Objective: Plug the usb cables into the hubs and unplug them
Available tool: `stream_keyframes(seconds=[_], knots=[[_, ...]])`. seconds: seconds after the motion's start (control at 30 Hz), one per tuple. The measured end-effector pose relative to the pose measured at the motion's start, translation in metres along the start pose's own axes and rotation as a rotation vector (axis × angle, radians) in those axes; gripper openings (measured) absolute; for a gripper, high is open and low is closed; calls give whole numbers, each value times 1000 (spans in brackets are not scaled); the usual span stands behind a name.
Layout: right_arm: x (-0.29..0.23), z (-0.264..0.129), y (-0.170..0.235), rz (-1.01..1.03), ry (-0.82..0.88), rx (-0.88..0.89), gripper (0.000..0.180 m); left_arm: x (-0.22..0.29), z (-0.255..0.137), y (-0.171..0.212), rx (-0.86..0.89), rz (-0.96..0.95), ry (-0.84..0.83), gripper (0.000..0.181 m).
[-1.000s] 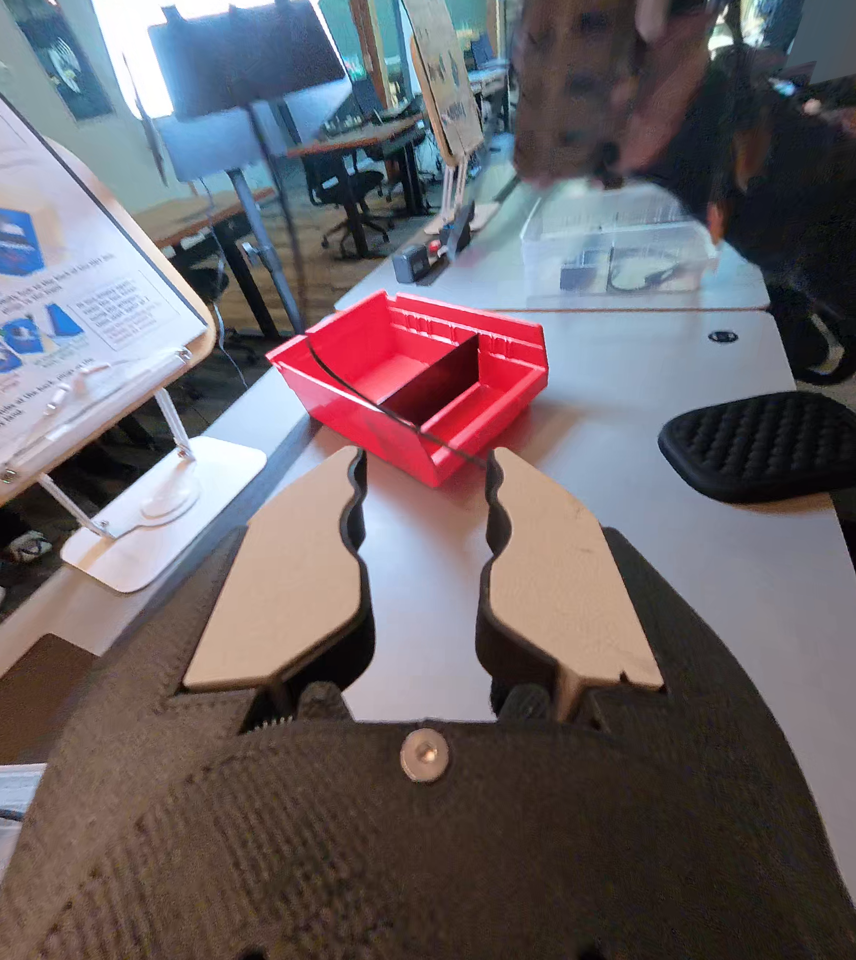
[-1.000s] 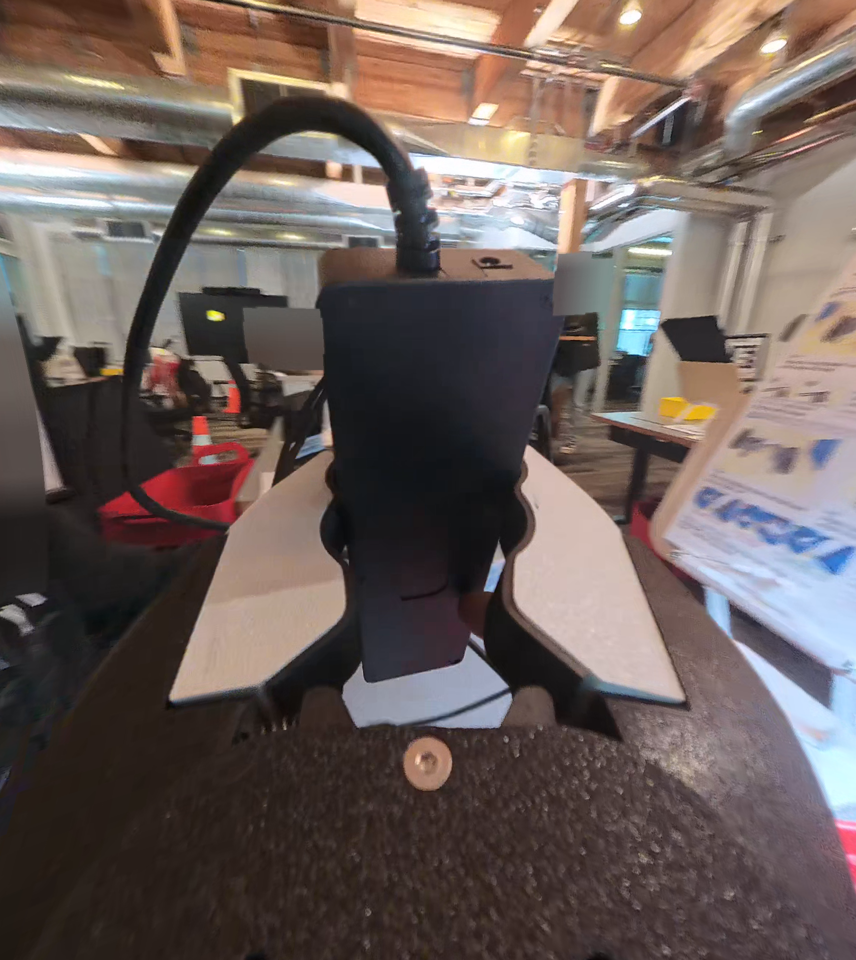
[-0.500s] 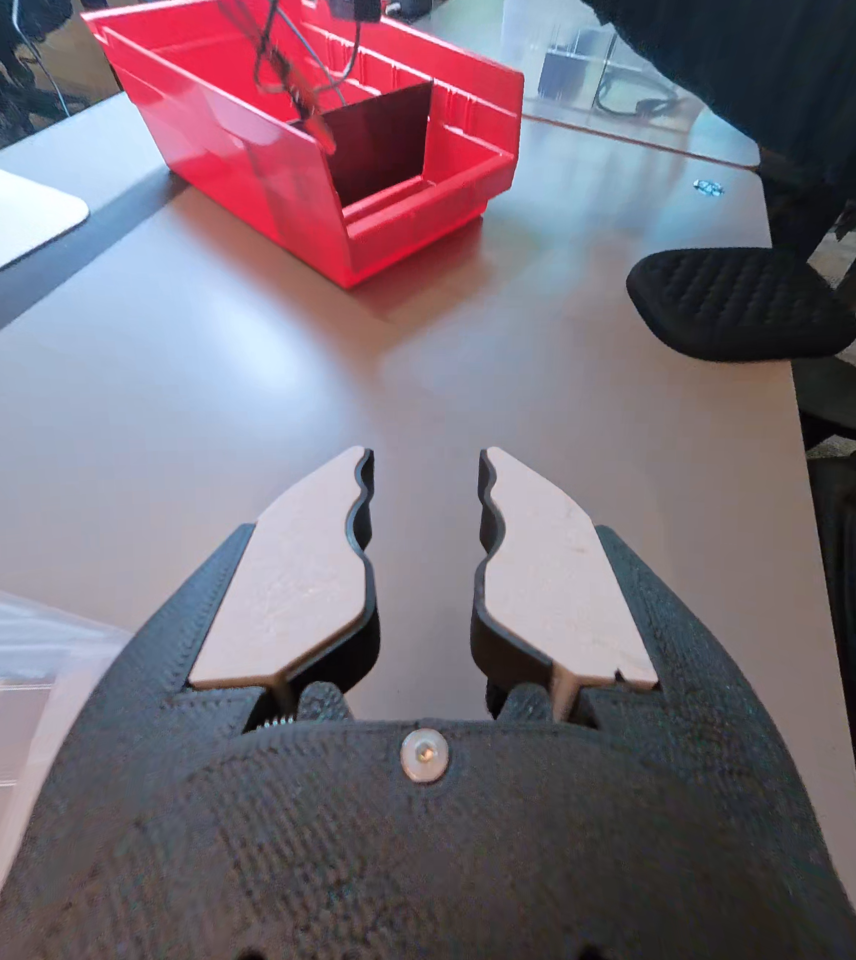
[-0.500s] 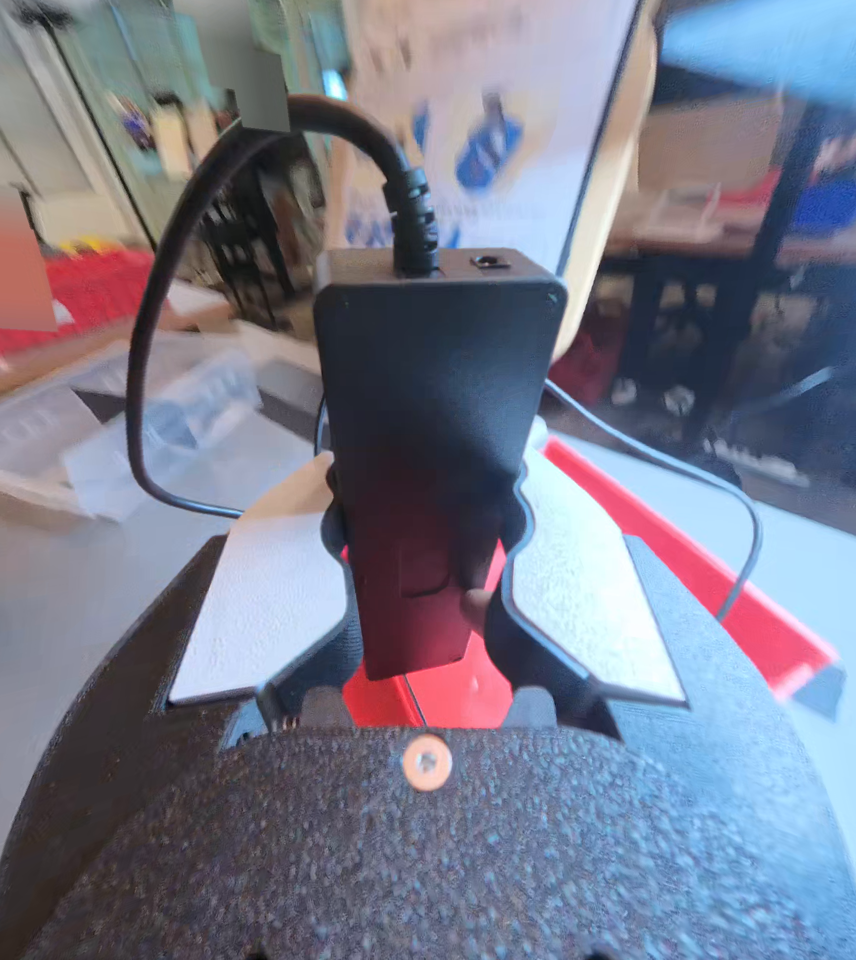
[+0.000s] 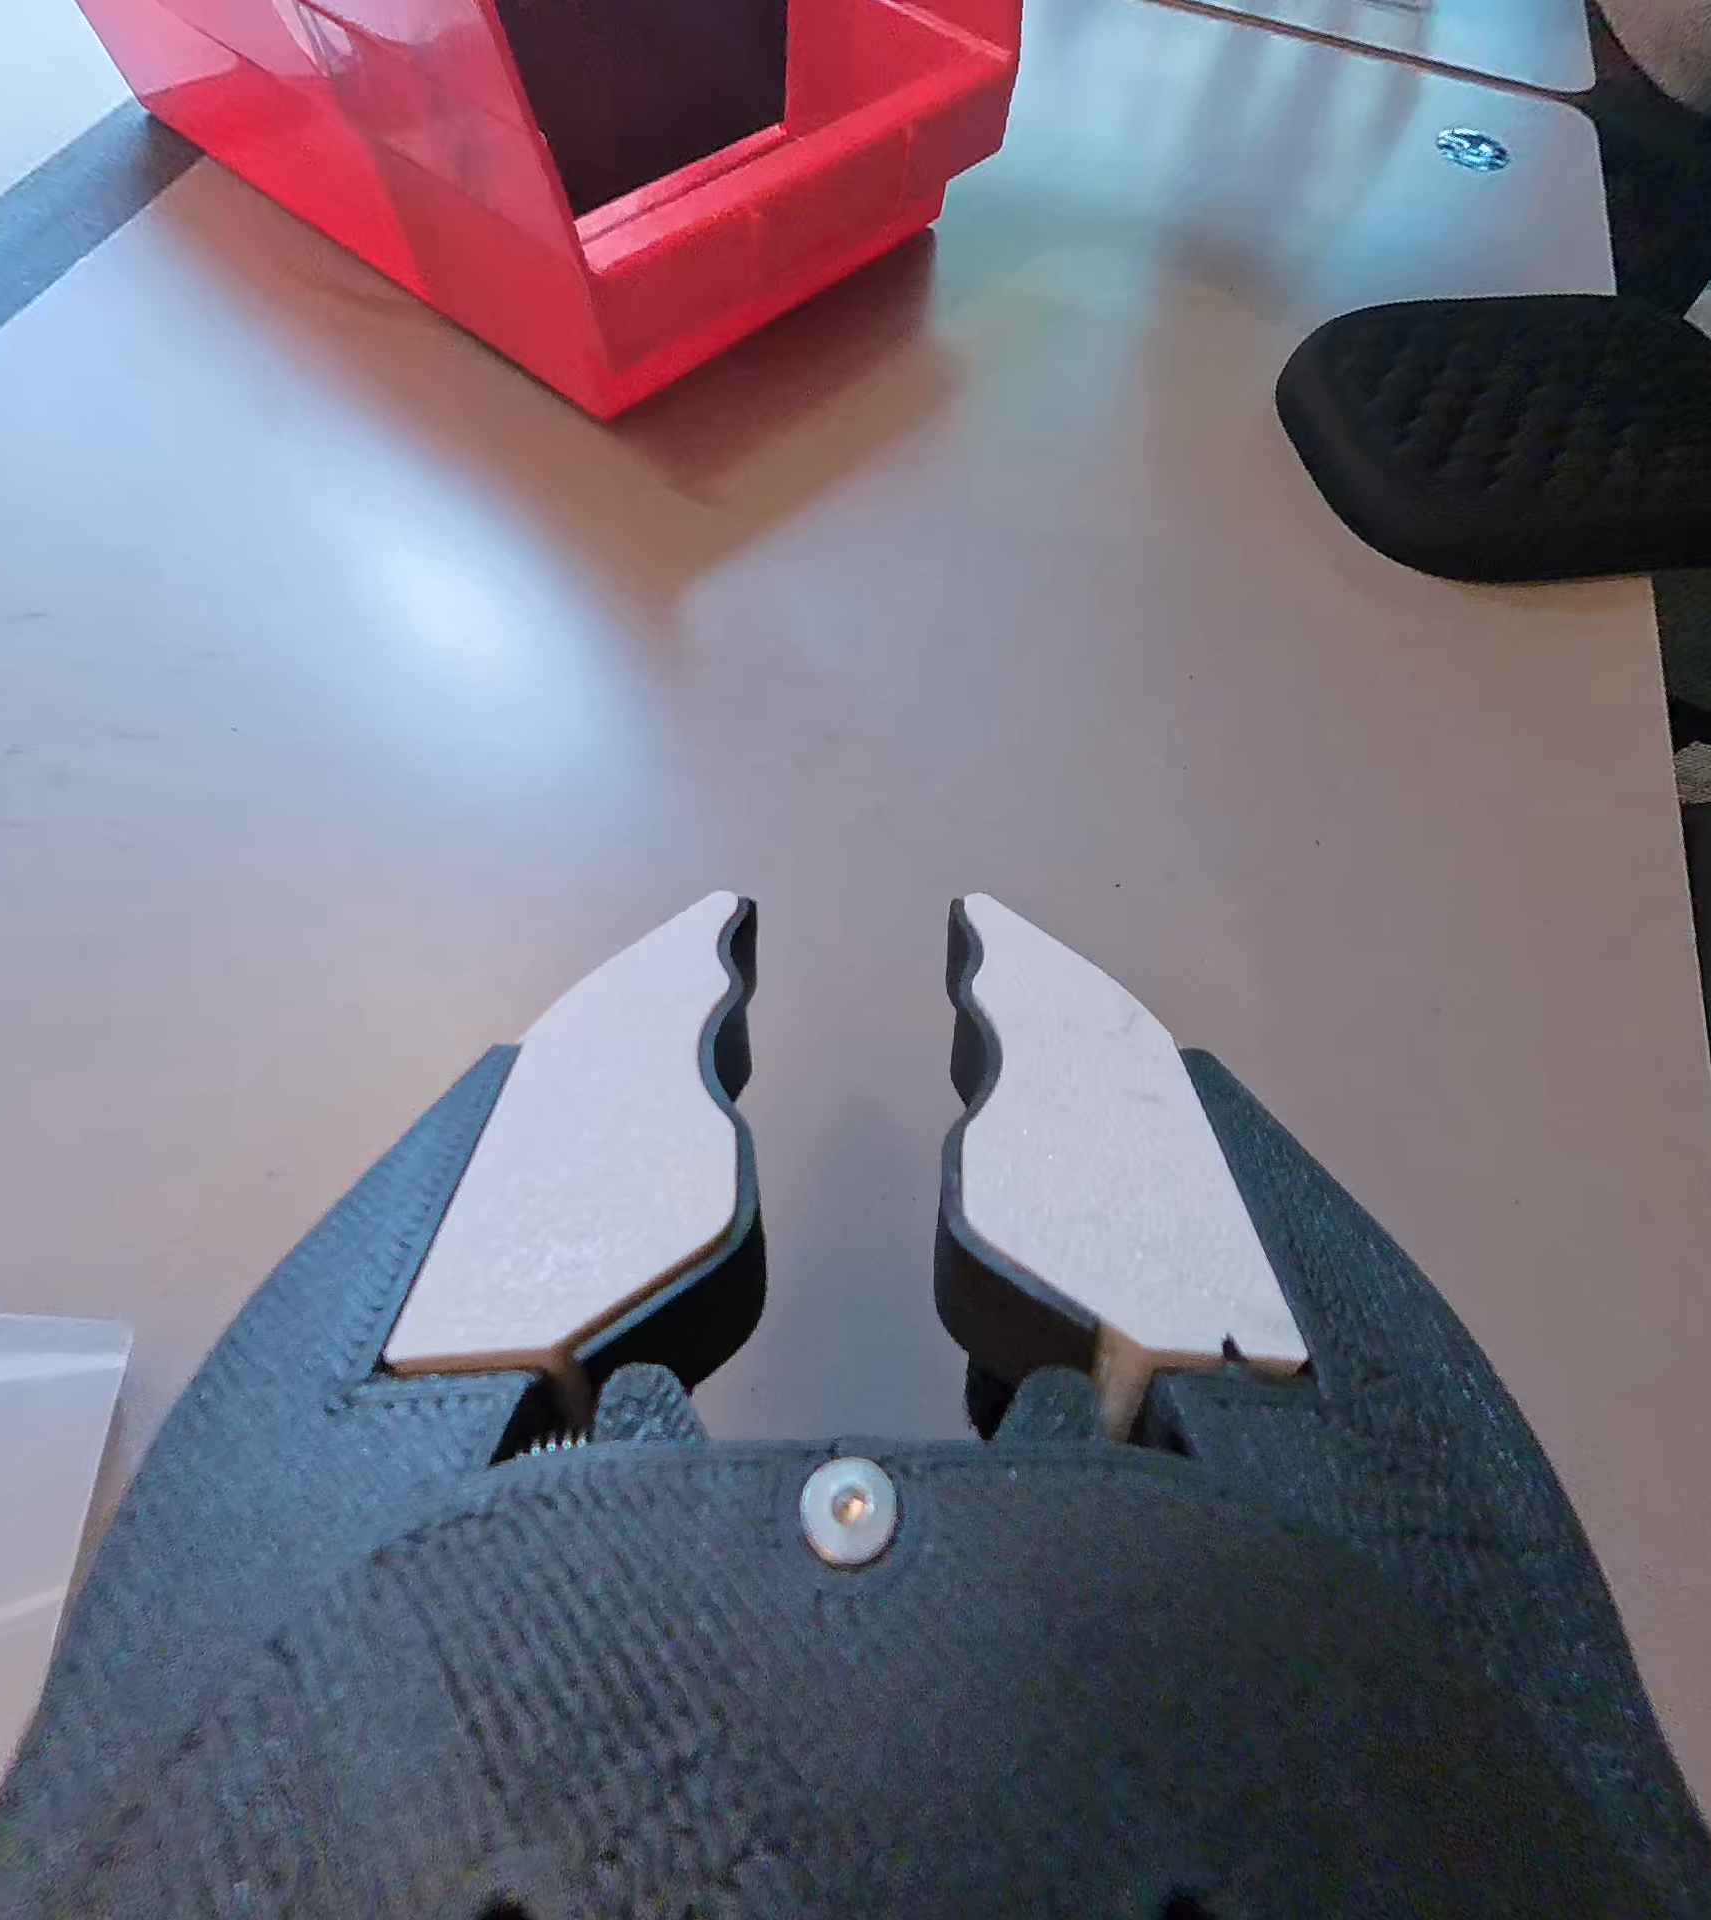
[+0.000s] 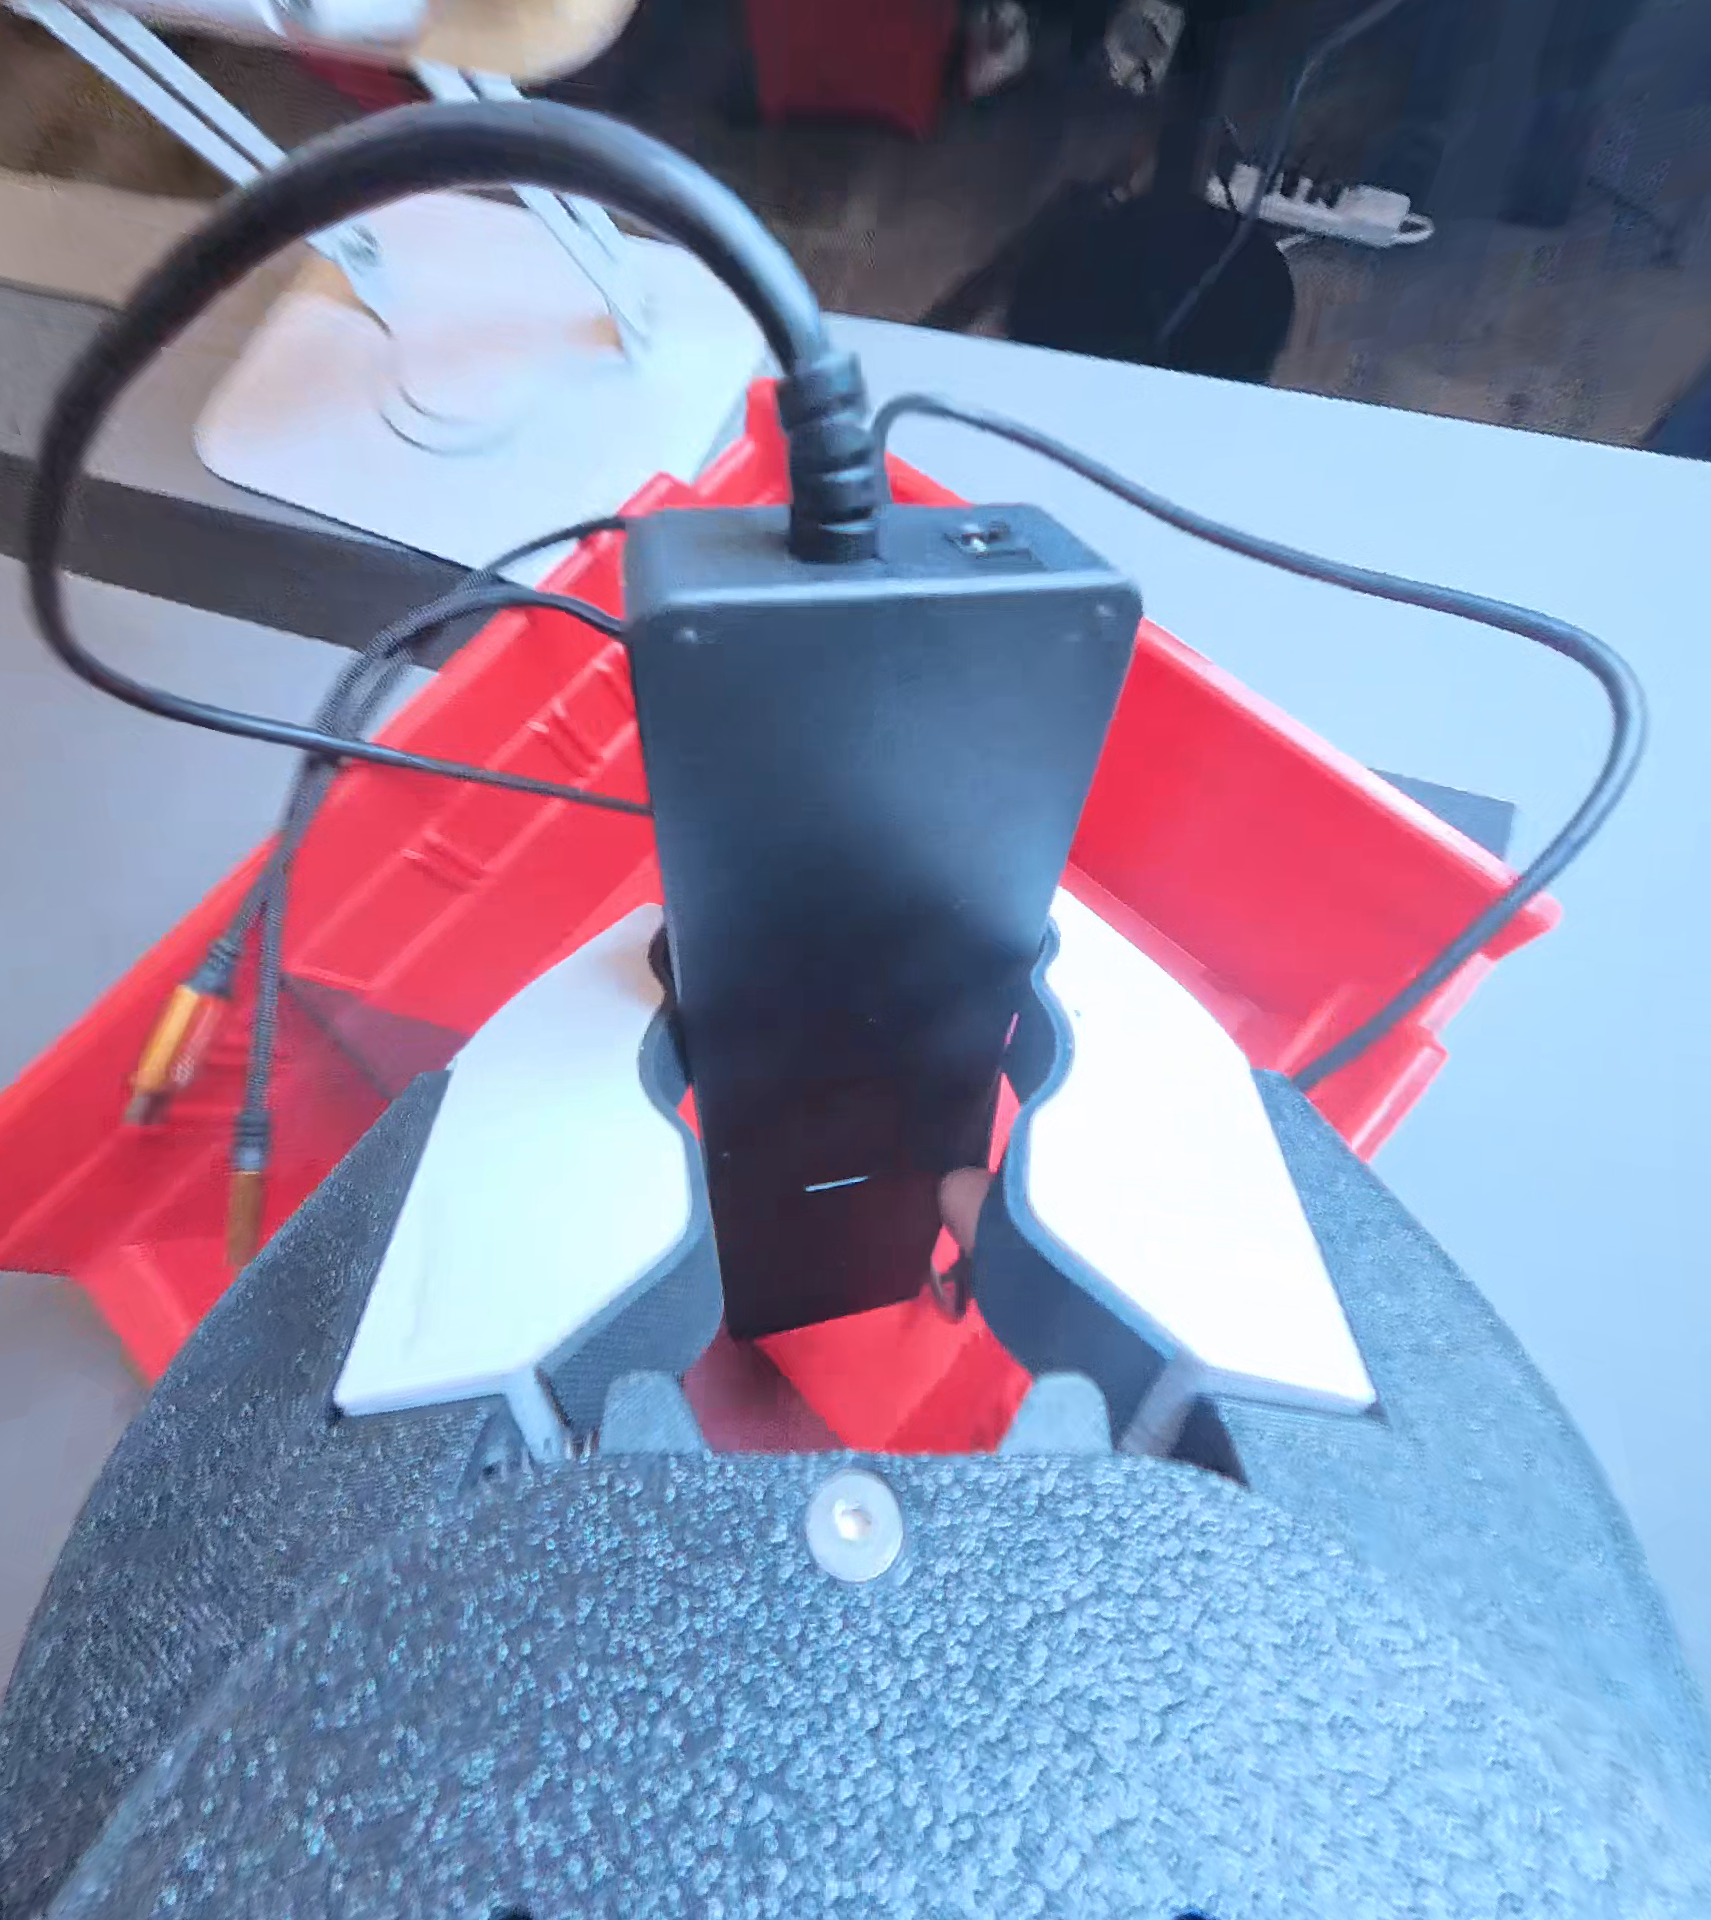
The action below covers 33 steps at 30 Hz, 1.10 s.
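The right gripper (image 6: 851,1091) clenched a black USB hub (image 6: 872,852) above the red bin (image 6: 1277,831), its thick lead arching overhead while orange-tipped cables (image 6: 207,1049) dangled over the bin's left side. The left gripper (image 5: 851,1023) hovered empty, fingers parted, over the bare table (image 5: 311,644) (the bin just ahead). Done well, the hub should probably be lowered level, clear of those loose leads.

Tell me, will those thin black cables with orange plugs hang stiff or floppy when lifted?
Probably floppy: the thin black cables droop in loose curves from the black rectangular hub in the right claw. Their orange plugs dangle over the red plastic bin, so they may swing.
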State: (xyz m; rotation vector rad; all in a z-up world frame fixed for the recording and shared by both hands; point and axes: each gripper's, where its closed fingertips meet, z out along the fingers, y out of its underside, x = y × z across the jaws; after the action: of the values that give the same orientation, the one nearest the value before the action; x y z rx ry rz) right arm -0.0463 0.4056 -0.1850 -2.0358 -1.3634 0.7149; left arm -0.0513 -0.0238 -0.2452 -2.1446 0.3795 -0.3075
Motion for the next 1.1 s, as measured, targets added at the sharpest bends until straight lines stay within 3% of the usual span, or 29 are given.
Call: stream_keyframes(seconds=[0.2, 0.43, 0.53, 0.67, 0.8, 0.83, 0.9, 0.97, 1.0, 1.03, 1.1], knots=[[23, 7, 23, -279, 294, -230, 77, -1, 4, 7, -25, -2, -4, 34], [16, -49, 0, -250, 370, -11, 80, -4, 0, 5, -12, 3, -22, 34], [-27, -69, 2, -298, 256, 91, 63, -5, 0, 4, -9, 3, -22, 34], [-108, -49, 35, -424, 8, -28, 64, -2, 4, 6, -20, 4, -7, 34], [-122, -2, 48, -645, 138, -158, 67, -2, 5, 9, -39, 29, -33, 34], [-121, 9, 46, -667, 164, -172, 64, -2, 5, 10, -38, 30, -37, 33], [-113, 24, 34, -701, 219, -167, 40, -3, 6, 12, -44, 24, -38, 32], [-114, 31, 29, -640, 157, -208, 37, -4, 6, 15, -55, 23, -43, 32], [-114, 33, 28, -600, 112, -235, 31, -5, 5, 17, -59, 26, -45, 32], [-114, 33, 29, -573, 65, -269, 12, -5, 5, 17, -60, 30, -46, 32], [-105, 33, 25, -537, 36, -307, 7, -6, 4, 17, -59, 30, -45, 32]])
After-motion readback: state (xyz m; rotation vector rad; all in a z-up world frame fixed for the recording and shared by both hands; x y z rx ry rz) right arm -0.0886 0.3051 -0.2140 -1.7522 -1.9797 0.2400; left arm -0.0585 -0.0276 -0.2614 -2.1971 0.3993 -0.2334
